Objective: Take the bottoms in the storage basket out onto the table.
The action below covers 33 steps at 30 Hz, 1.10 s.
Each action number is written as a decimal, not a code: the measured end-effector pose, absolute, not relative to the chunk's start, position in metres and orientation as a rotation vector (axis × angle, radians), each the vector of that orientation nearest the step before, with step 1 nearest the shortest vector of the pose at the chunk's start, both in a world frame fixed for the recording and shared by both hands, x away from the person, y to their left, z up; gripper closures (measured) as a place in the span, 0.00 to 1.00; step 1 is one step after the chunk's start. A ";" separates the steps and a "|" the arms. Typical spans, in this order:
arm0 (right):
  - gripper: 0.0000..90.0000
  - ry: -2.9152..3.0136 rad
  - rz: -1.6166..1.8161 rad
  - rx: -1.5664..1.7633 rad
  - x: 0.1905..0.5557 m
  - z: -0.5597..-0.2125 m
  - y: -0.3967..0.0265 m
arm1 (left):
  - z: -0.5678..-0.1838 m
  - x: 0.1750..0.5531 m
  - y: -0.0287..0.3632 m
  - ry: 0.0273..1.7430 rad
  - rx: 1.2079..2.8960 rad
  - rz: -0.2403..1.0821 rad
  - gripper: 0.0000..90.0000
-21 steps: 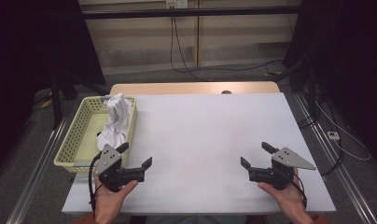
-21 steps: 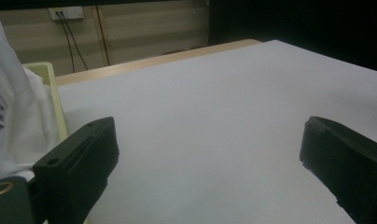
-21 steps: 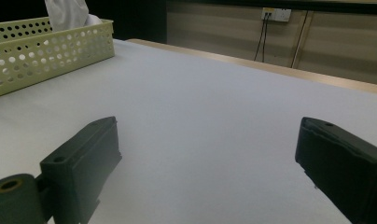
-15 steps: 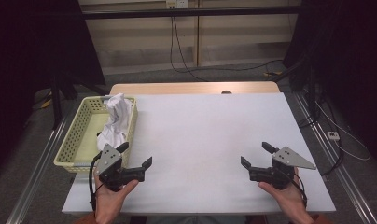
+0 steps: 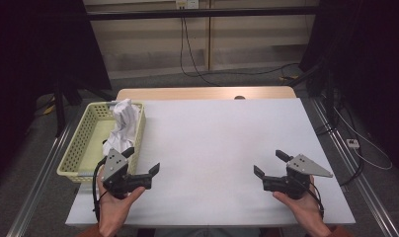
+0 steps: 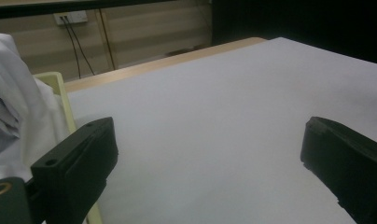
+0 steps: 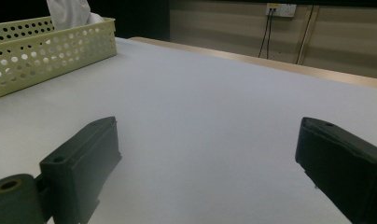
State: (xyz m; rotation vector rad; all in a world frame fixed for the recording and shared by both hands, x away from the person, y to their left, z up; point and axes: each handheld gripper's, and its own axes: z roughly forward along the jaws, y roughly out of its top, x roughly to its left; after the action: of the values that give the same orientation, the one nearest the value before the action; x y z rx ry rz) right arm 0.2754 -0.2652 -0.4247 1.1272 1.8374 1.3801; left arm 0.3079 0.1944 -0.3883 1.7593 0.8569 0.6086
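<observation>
1. Two black tongs rest low over the near edge of a white table [image 5: 222, 138], one in each of the person's hands.
2. Left tongs [image 5: 140, 162] sit at the near left with jaws wide apart and nothing between them; the left gripper view shows bare tabletop in the gap.
3. Right tongs [image 5: 270, 163] sit at the near right, jaws also wide apart and holding nothing.
4. No brand, label or readable writing shows on the tongs, the basket or the cloth.
5. White cloth [image 5: 122, 123] is crumpled in a pale green perforated basket [image 5: 84, 143] on the left side of the table, draped over the basket's right wall.
6. Cloth lies just beyond the left tongs, close to their left jaw, though whether they touch cannot be told.
7. Right tongs are well apart from the cloth, which lies far to their left across the bare table.
8. Wall socket [image 7: 281, 9] with two cables plugged in sits on the far wall.
</observation>
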 end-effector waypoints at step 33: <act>0.07 1.854 1.388 1.139 0.279 -0.426 -0.264 | -0.361 0.342 0.228 0.951 1.768 0.654 0.05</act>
State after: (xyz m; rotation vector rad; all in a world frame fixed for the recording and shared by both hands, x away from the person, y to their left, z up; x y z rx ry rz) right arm 0.2785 -0.2636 -0.4262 1.1390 1.8537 1.3877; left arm 0.3420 0.2278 -0.3614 1.7675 0.9506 0.6537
